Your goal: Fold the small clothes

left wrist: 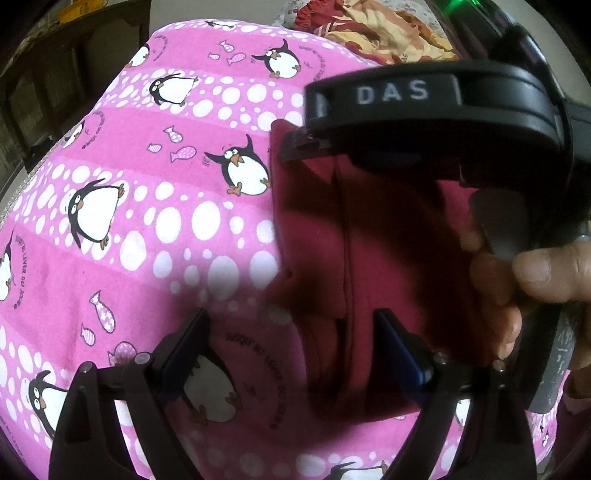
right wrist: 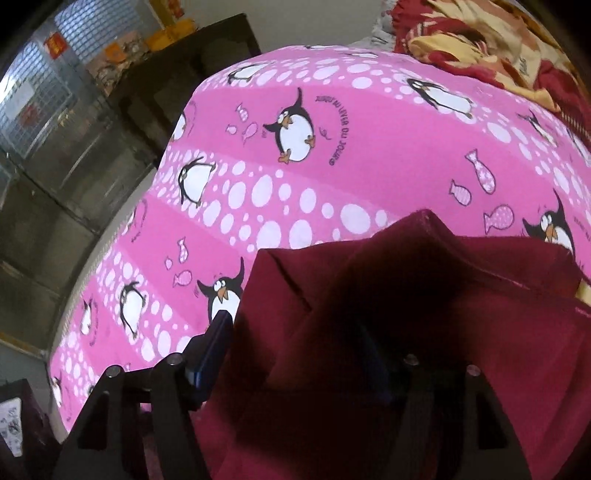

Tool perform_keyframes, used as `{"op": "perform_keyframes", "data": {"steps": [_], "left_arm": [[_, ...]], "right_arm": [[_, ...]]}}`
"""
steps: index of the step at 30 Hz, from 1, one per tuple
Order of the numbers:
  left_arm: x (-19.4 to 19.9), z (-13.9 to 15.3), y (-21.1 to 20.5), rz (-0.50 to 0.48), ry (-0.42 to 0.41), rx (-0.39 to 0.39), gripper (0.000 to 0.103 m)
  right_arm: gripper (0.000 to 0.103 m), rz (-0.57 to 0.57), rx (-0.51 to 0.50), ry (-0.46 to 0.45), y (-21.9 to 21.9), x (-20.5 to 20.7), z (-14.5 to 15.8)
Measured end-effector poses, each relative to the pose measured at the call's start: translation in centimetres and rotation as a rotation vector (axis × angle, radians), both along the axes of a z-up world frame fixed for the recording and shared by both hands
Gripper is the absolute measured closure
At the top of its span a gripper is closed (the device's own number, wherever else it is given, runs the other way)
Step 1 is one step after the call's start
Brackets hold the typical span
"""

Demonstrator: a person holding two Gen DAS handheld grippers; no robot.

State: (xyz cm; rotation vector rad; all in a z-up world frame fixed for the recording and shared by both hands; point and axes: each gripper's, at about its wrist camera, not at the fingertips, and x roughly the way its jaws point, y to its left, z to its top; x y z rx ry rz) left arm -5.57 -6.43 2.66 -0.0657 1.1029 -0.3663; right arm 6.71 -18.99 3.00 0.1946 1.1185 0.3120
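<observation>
A small dark red garment (left wrist: 373,266) lies on a pink penguin-print sheet (left wrist: 147,206). My left gripper (left wrist: 291,339) is open just above the sheet, its right finger over the garment's near part and its left finger over bare sheet. The right gripper's black body, marked DAS, reaches in from the right in the left wrist view, and its tip (left wrist: 299,146) rests at the garment's far left edge. In the right wrist view the garment (right wrist: 424,302) fills the lower frame, bunched between the fingers of my right gripper (right wrist: 299,347), which stand wide apart.
A crumpled red and yellow patterned cloth (left wrist: 380,33) lies at the far end of the bed, also seen in the right wrist view (right wrist: 480,40). Dark furniture (right wrist: 166,81) and a metal grille (right wrist: 55,74) stand beyond the bed's left edge.
</observation>
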Motion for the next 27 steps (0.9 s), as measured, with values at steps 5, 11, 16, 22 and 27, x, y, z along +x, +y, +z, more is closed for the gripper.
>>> {"op": "perform_keyframes", "data": {"steps": [5,11,16,22,27], "left_arm": [[1.5,0.7,1.1,0.04,-0.017,-0.08,0.013],[2.4,0.5,0.7,0.038,-0.03,-0.189,0.026],[2.6,0.6,-0.3,0.006,-0.054,-0.254,0.066],[0.9,3.8,-2.1,-0.113,-0.191,-0.243,0.074],[0.9,4.2,-3.4,-0.155,-0.211,-0.214,0.074]], "right_arm": [[0.031,-0.038,0.133,0.05,-2.4,0.0,0.3],[0.025,-0.047,0.202,0.09,-3.9,-0.2,1.0],[0.023,-0.048,0.241,0.133,-4.6,0.0,1.5],[0.02,-0.05,0.285,0.211,-5.1,1.3,1.9],[0.013,0.061,0.255,0.23,-2.6,1.7,3.1]]}}
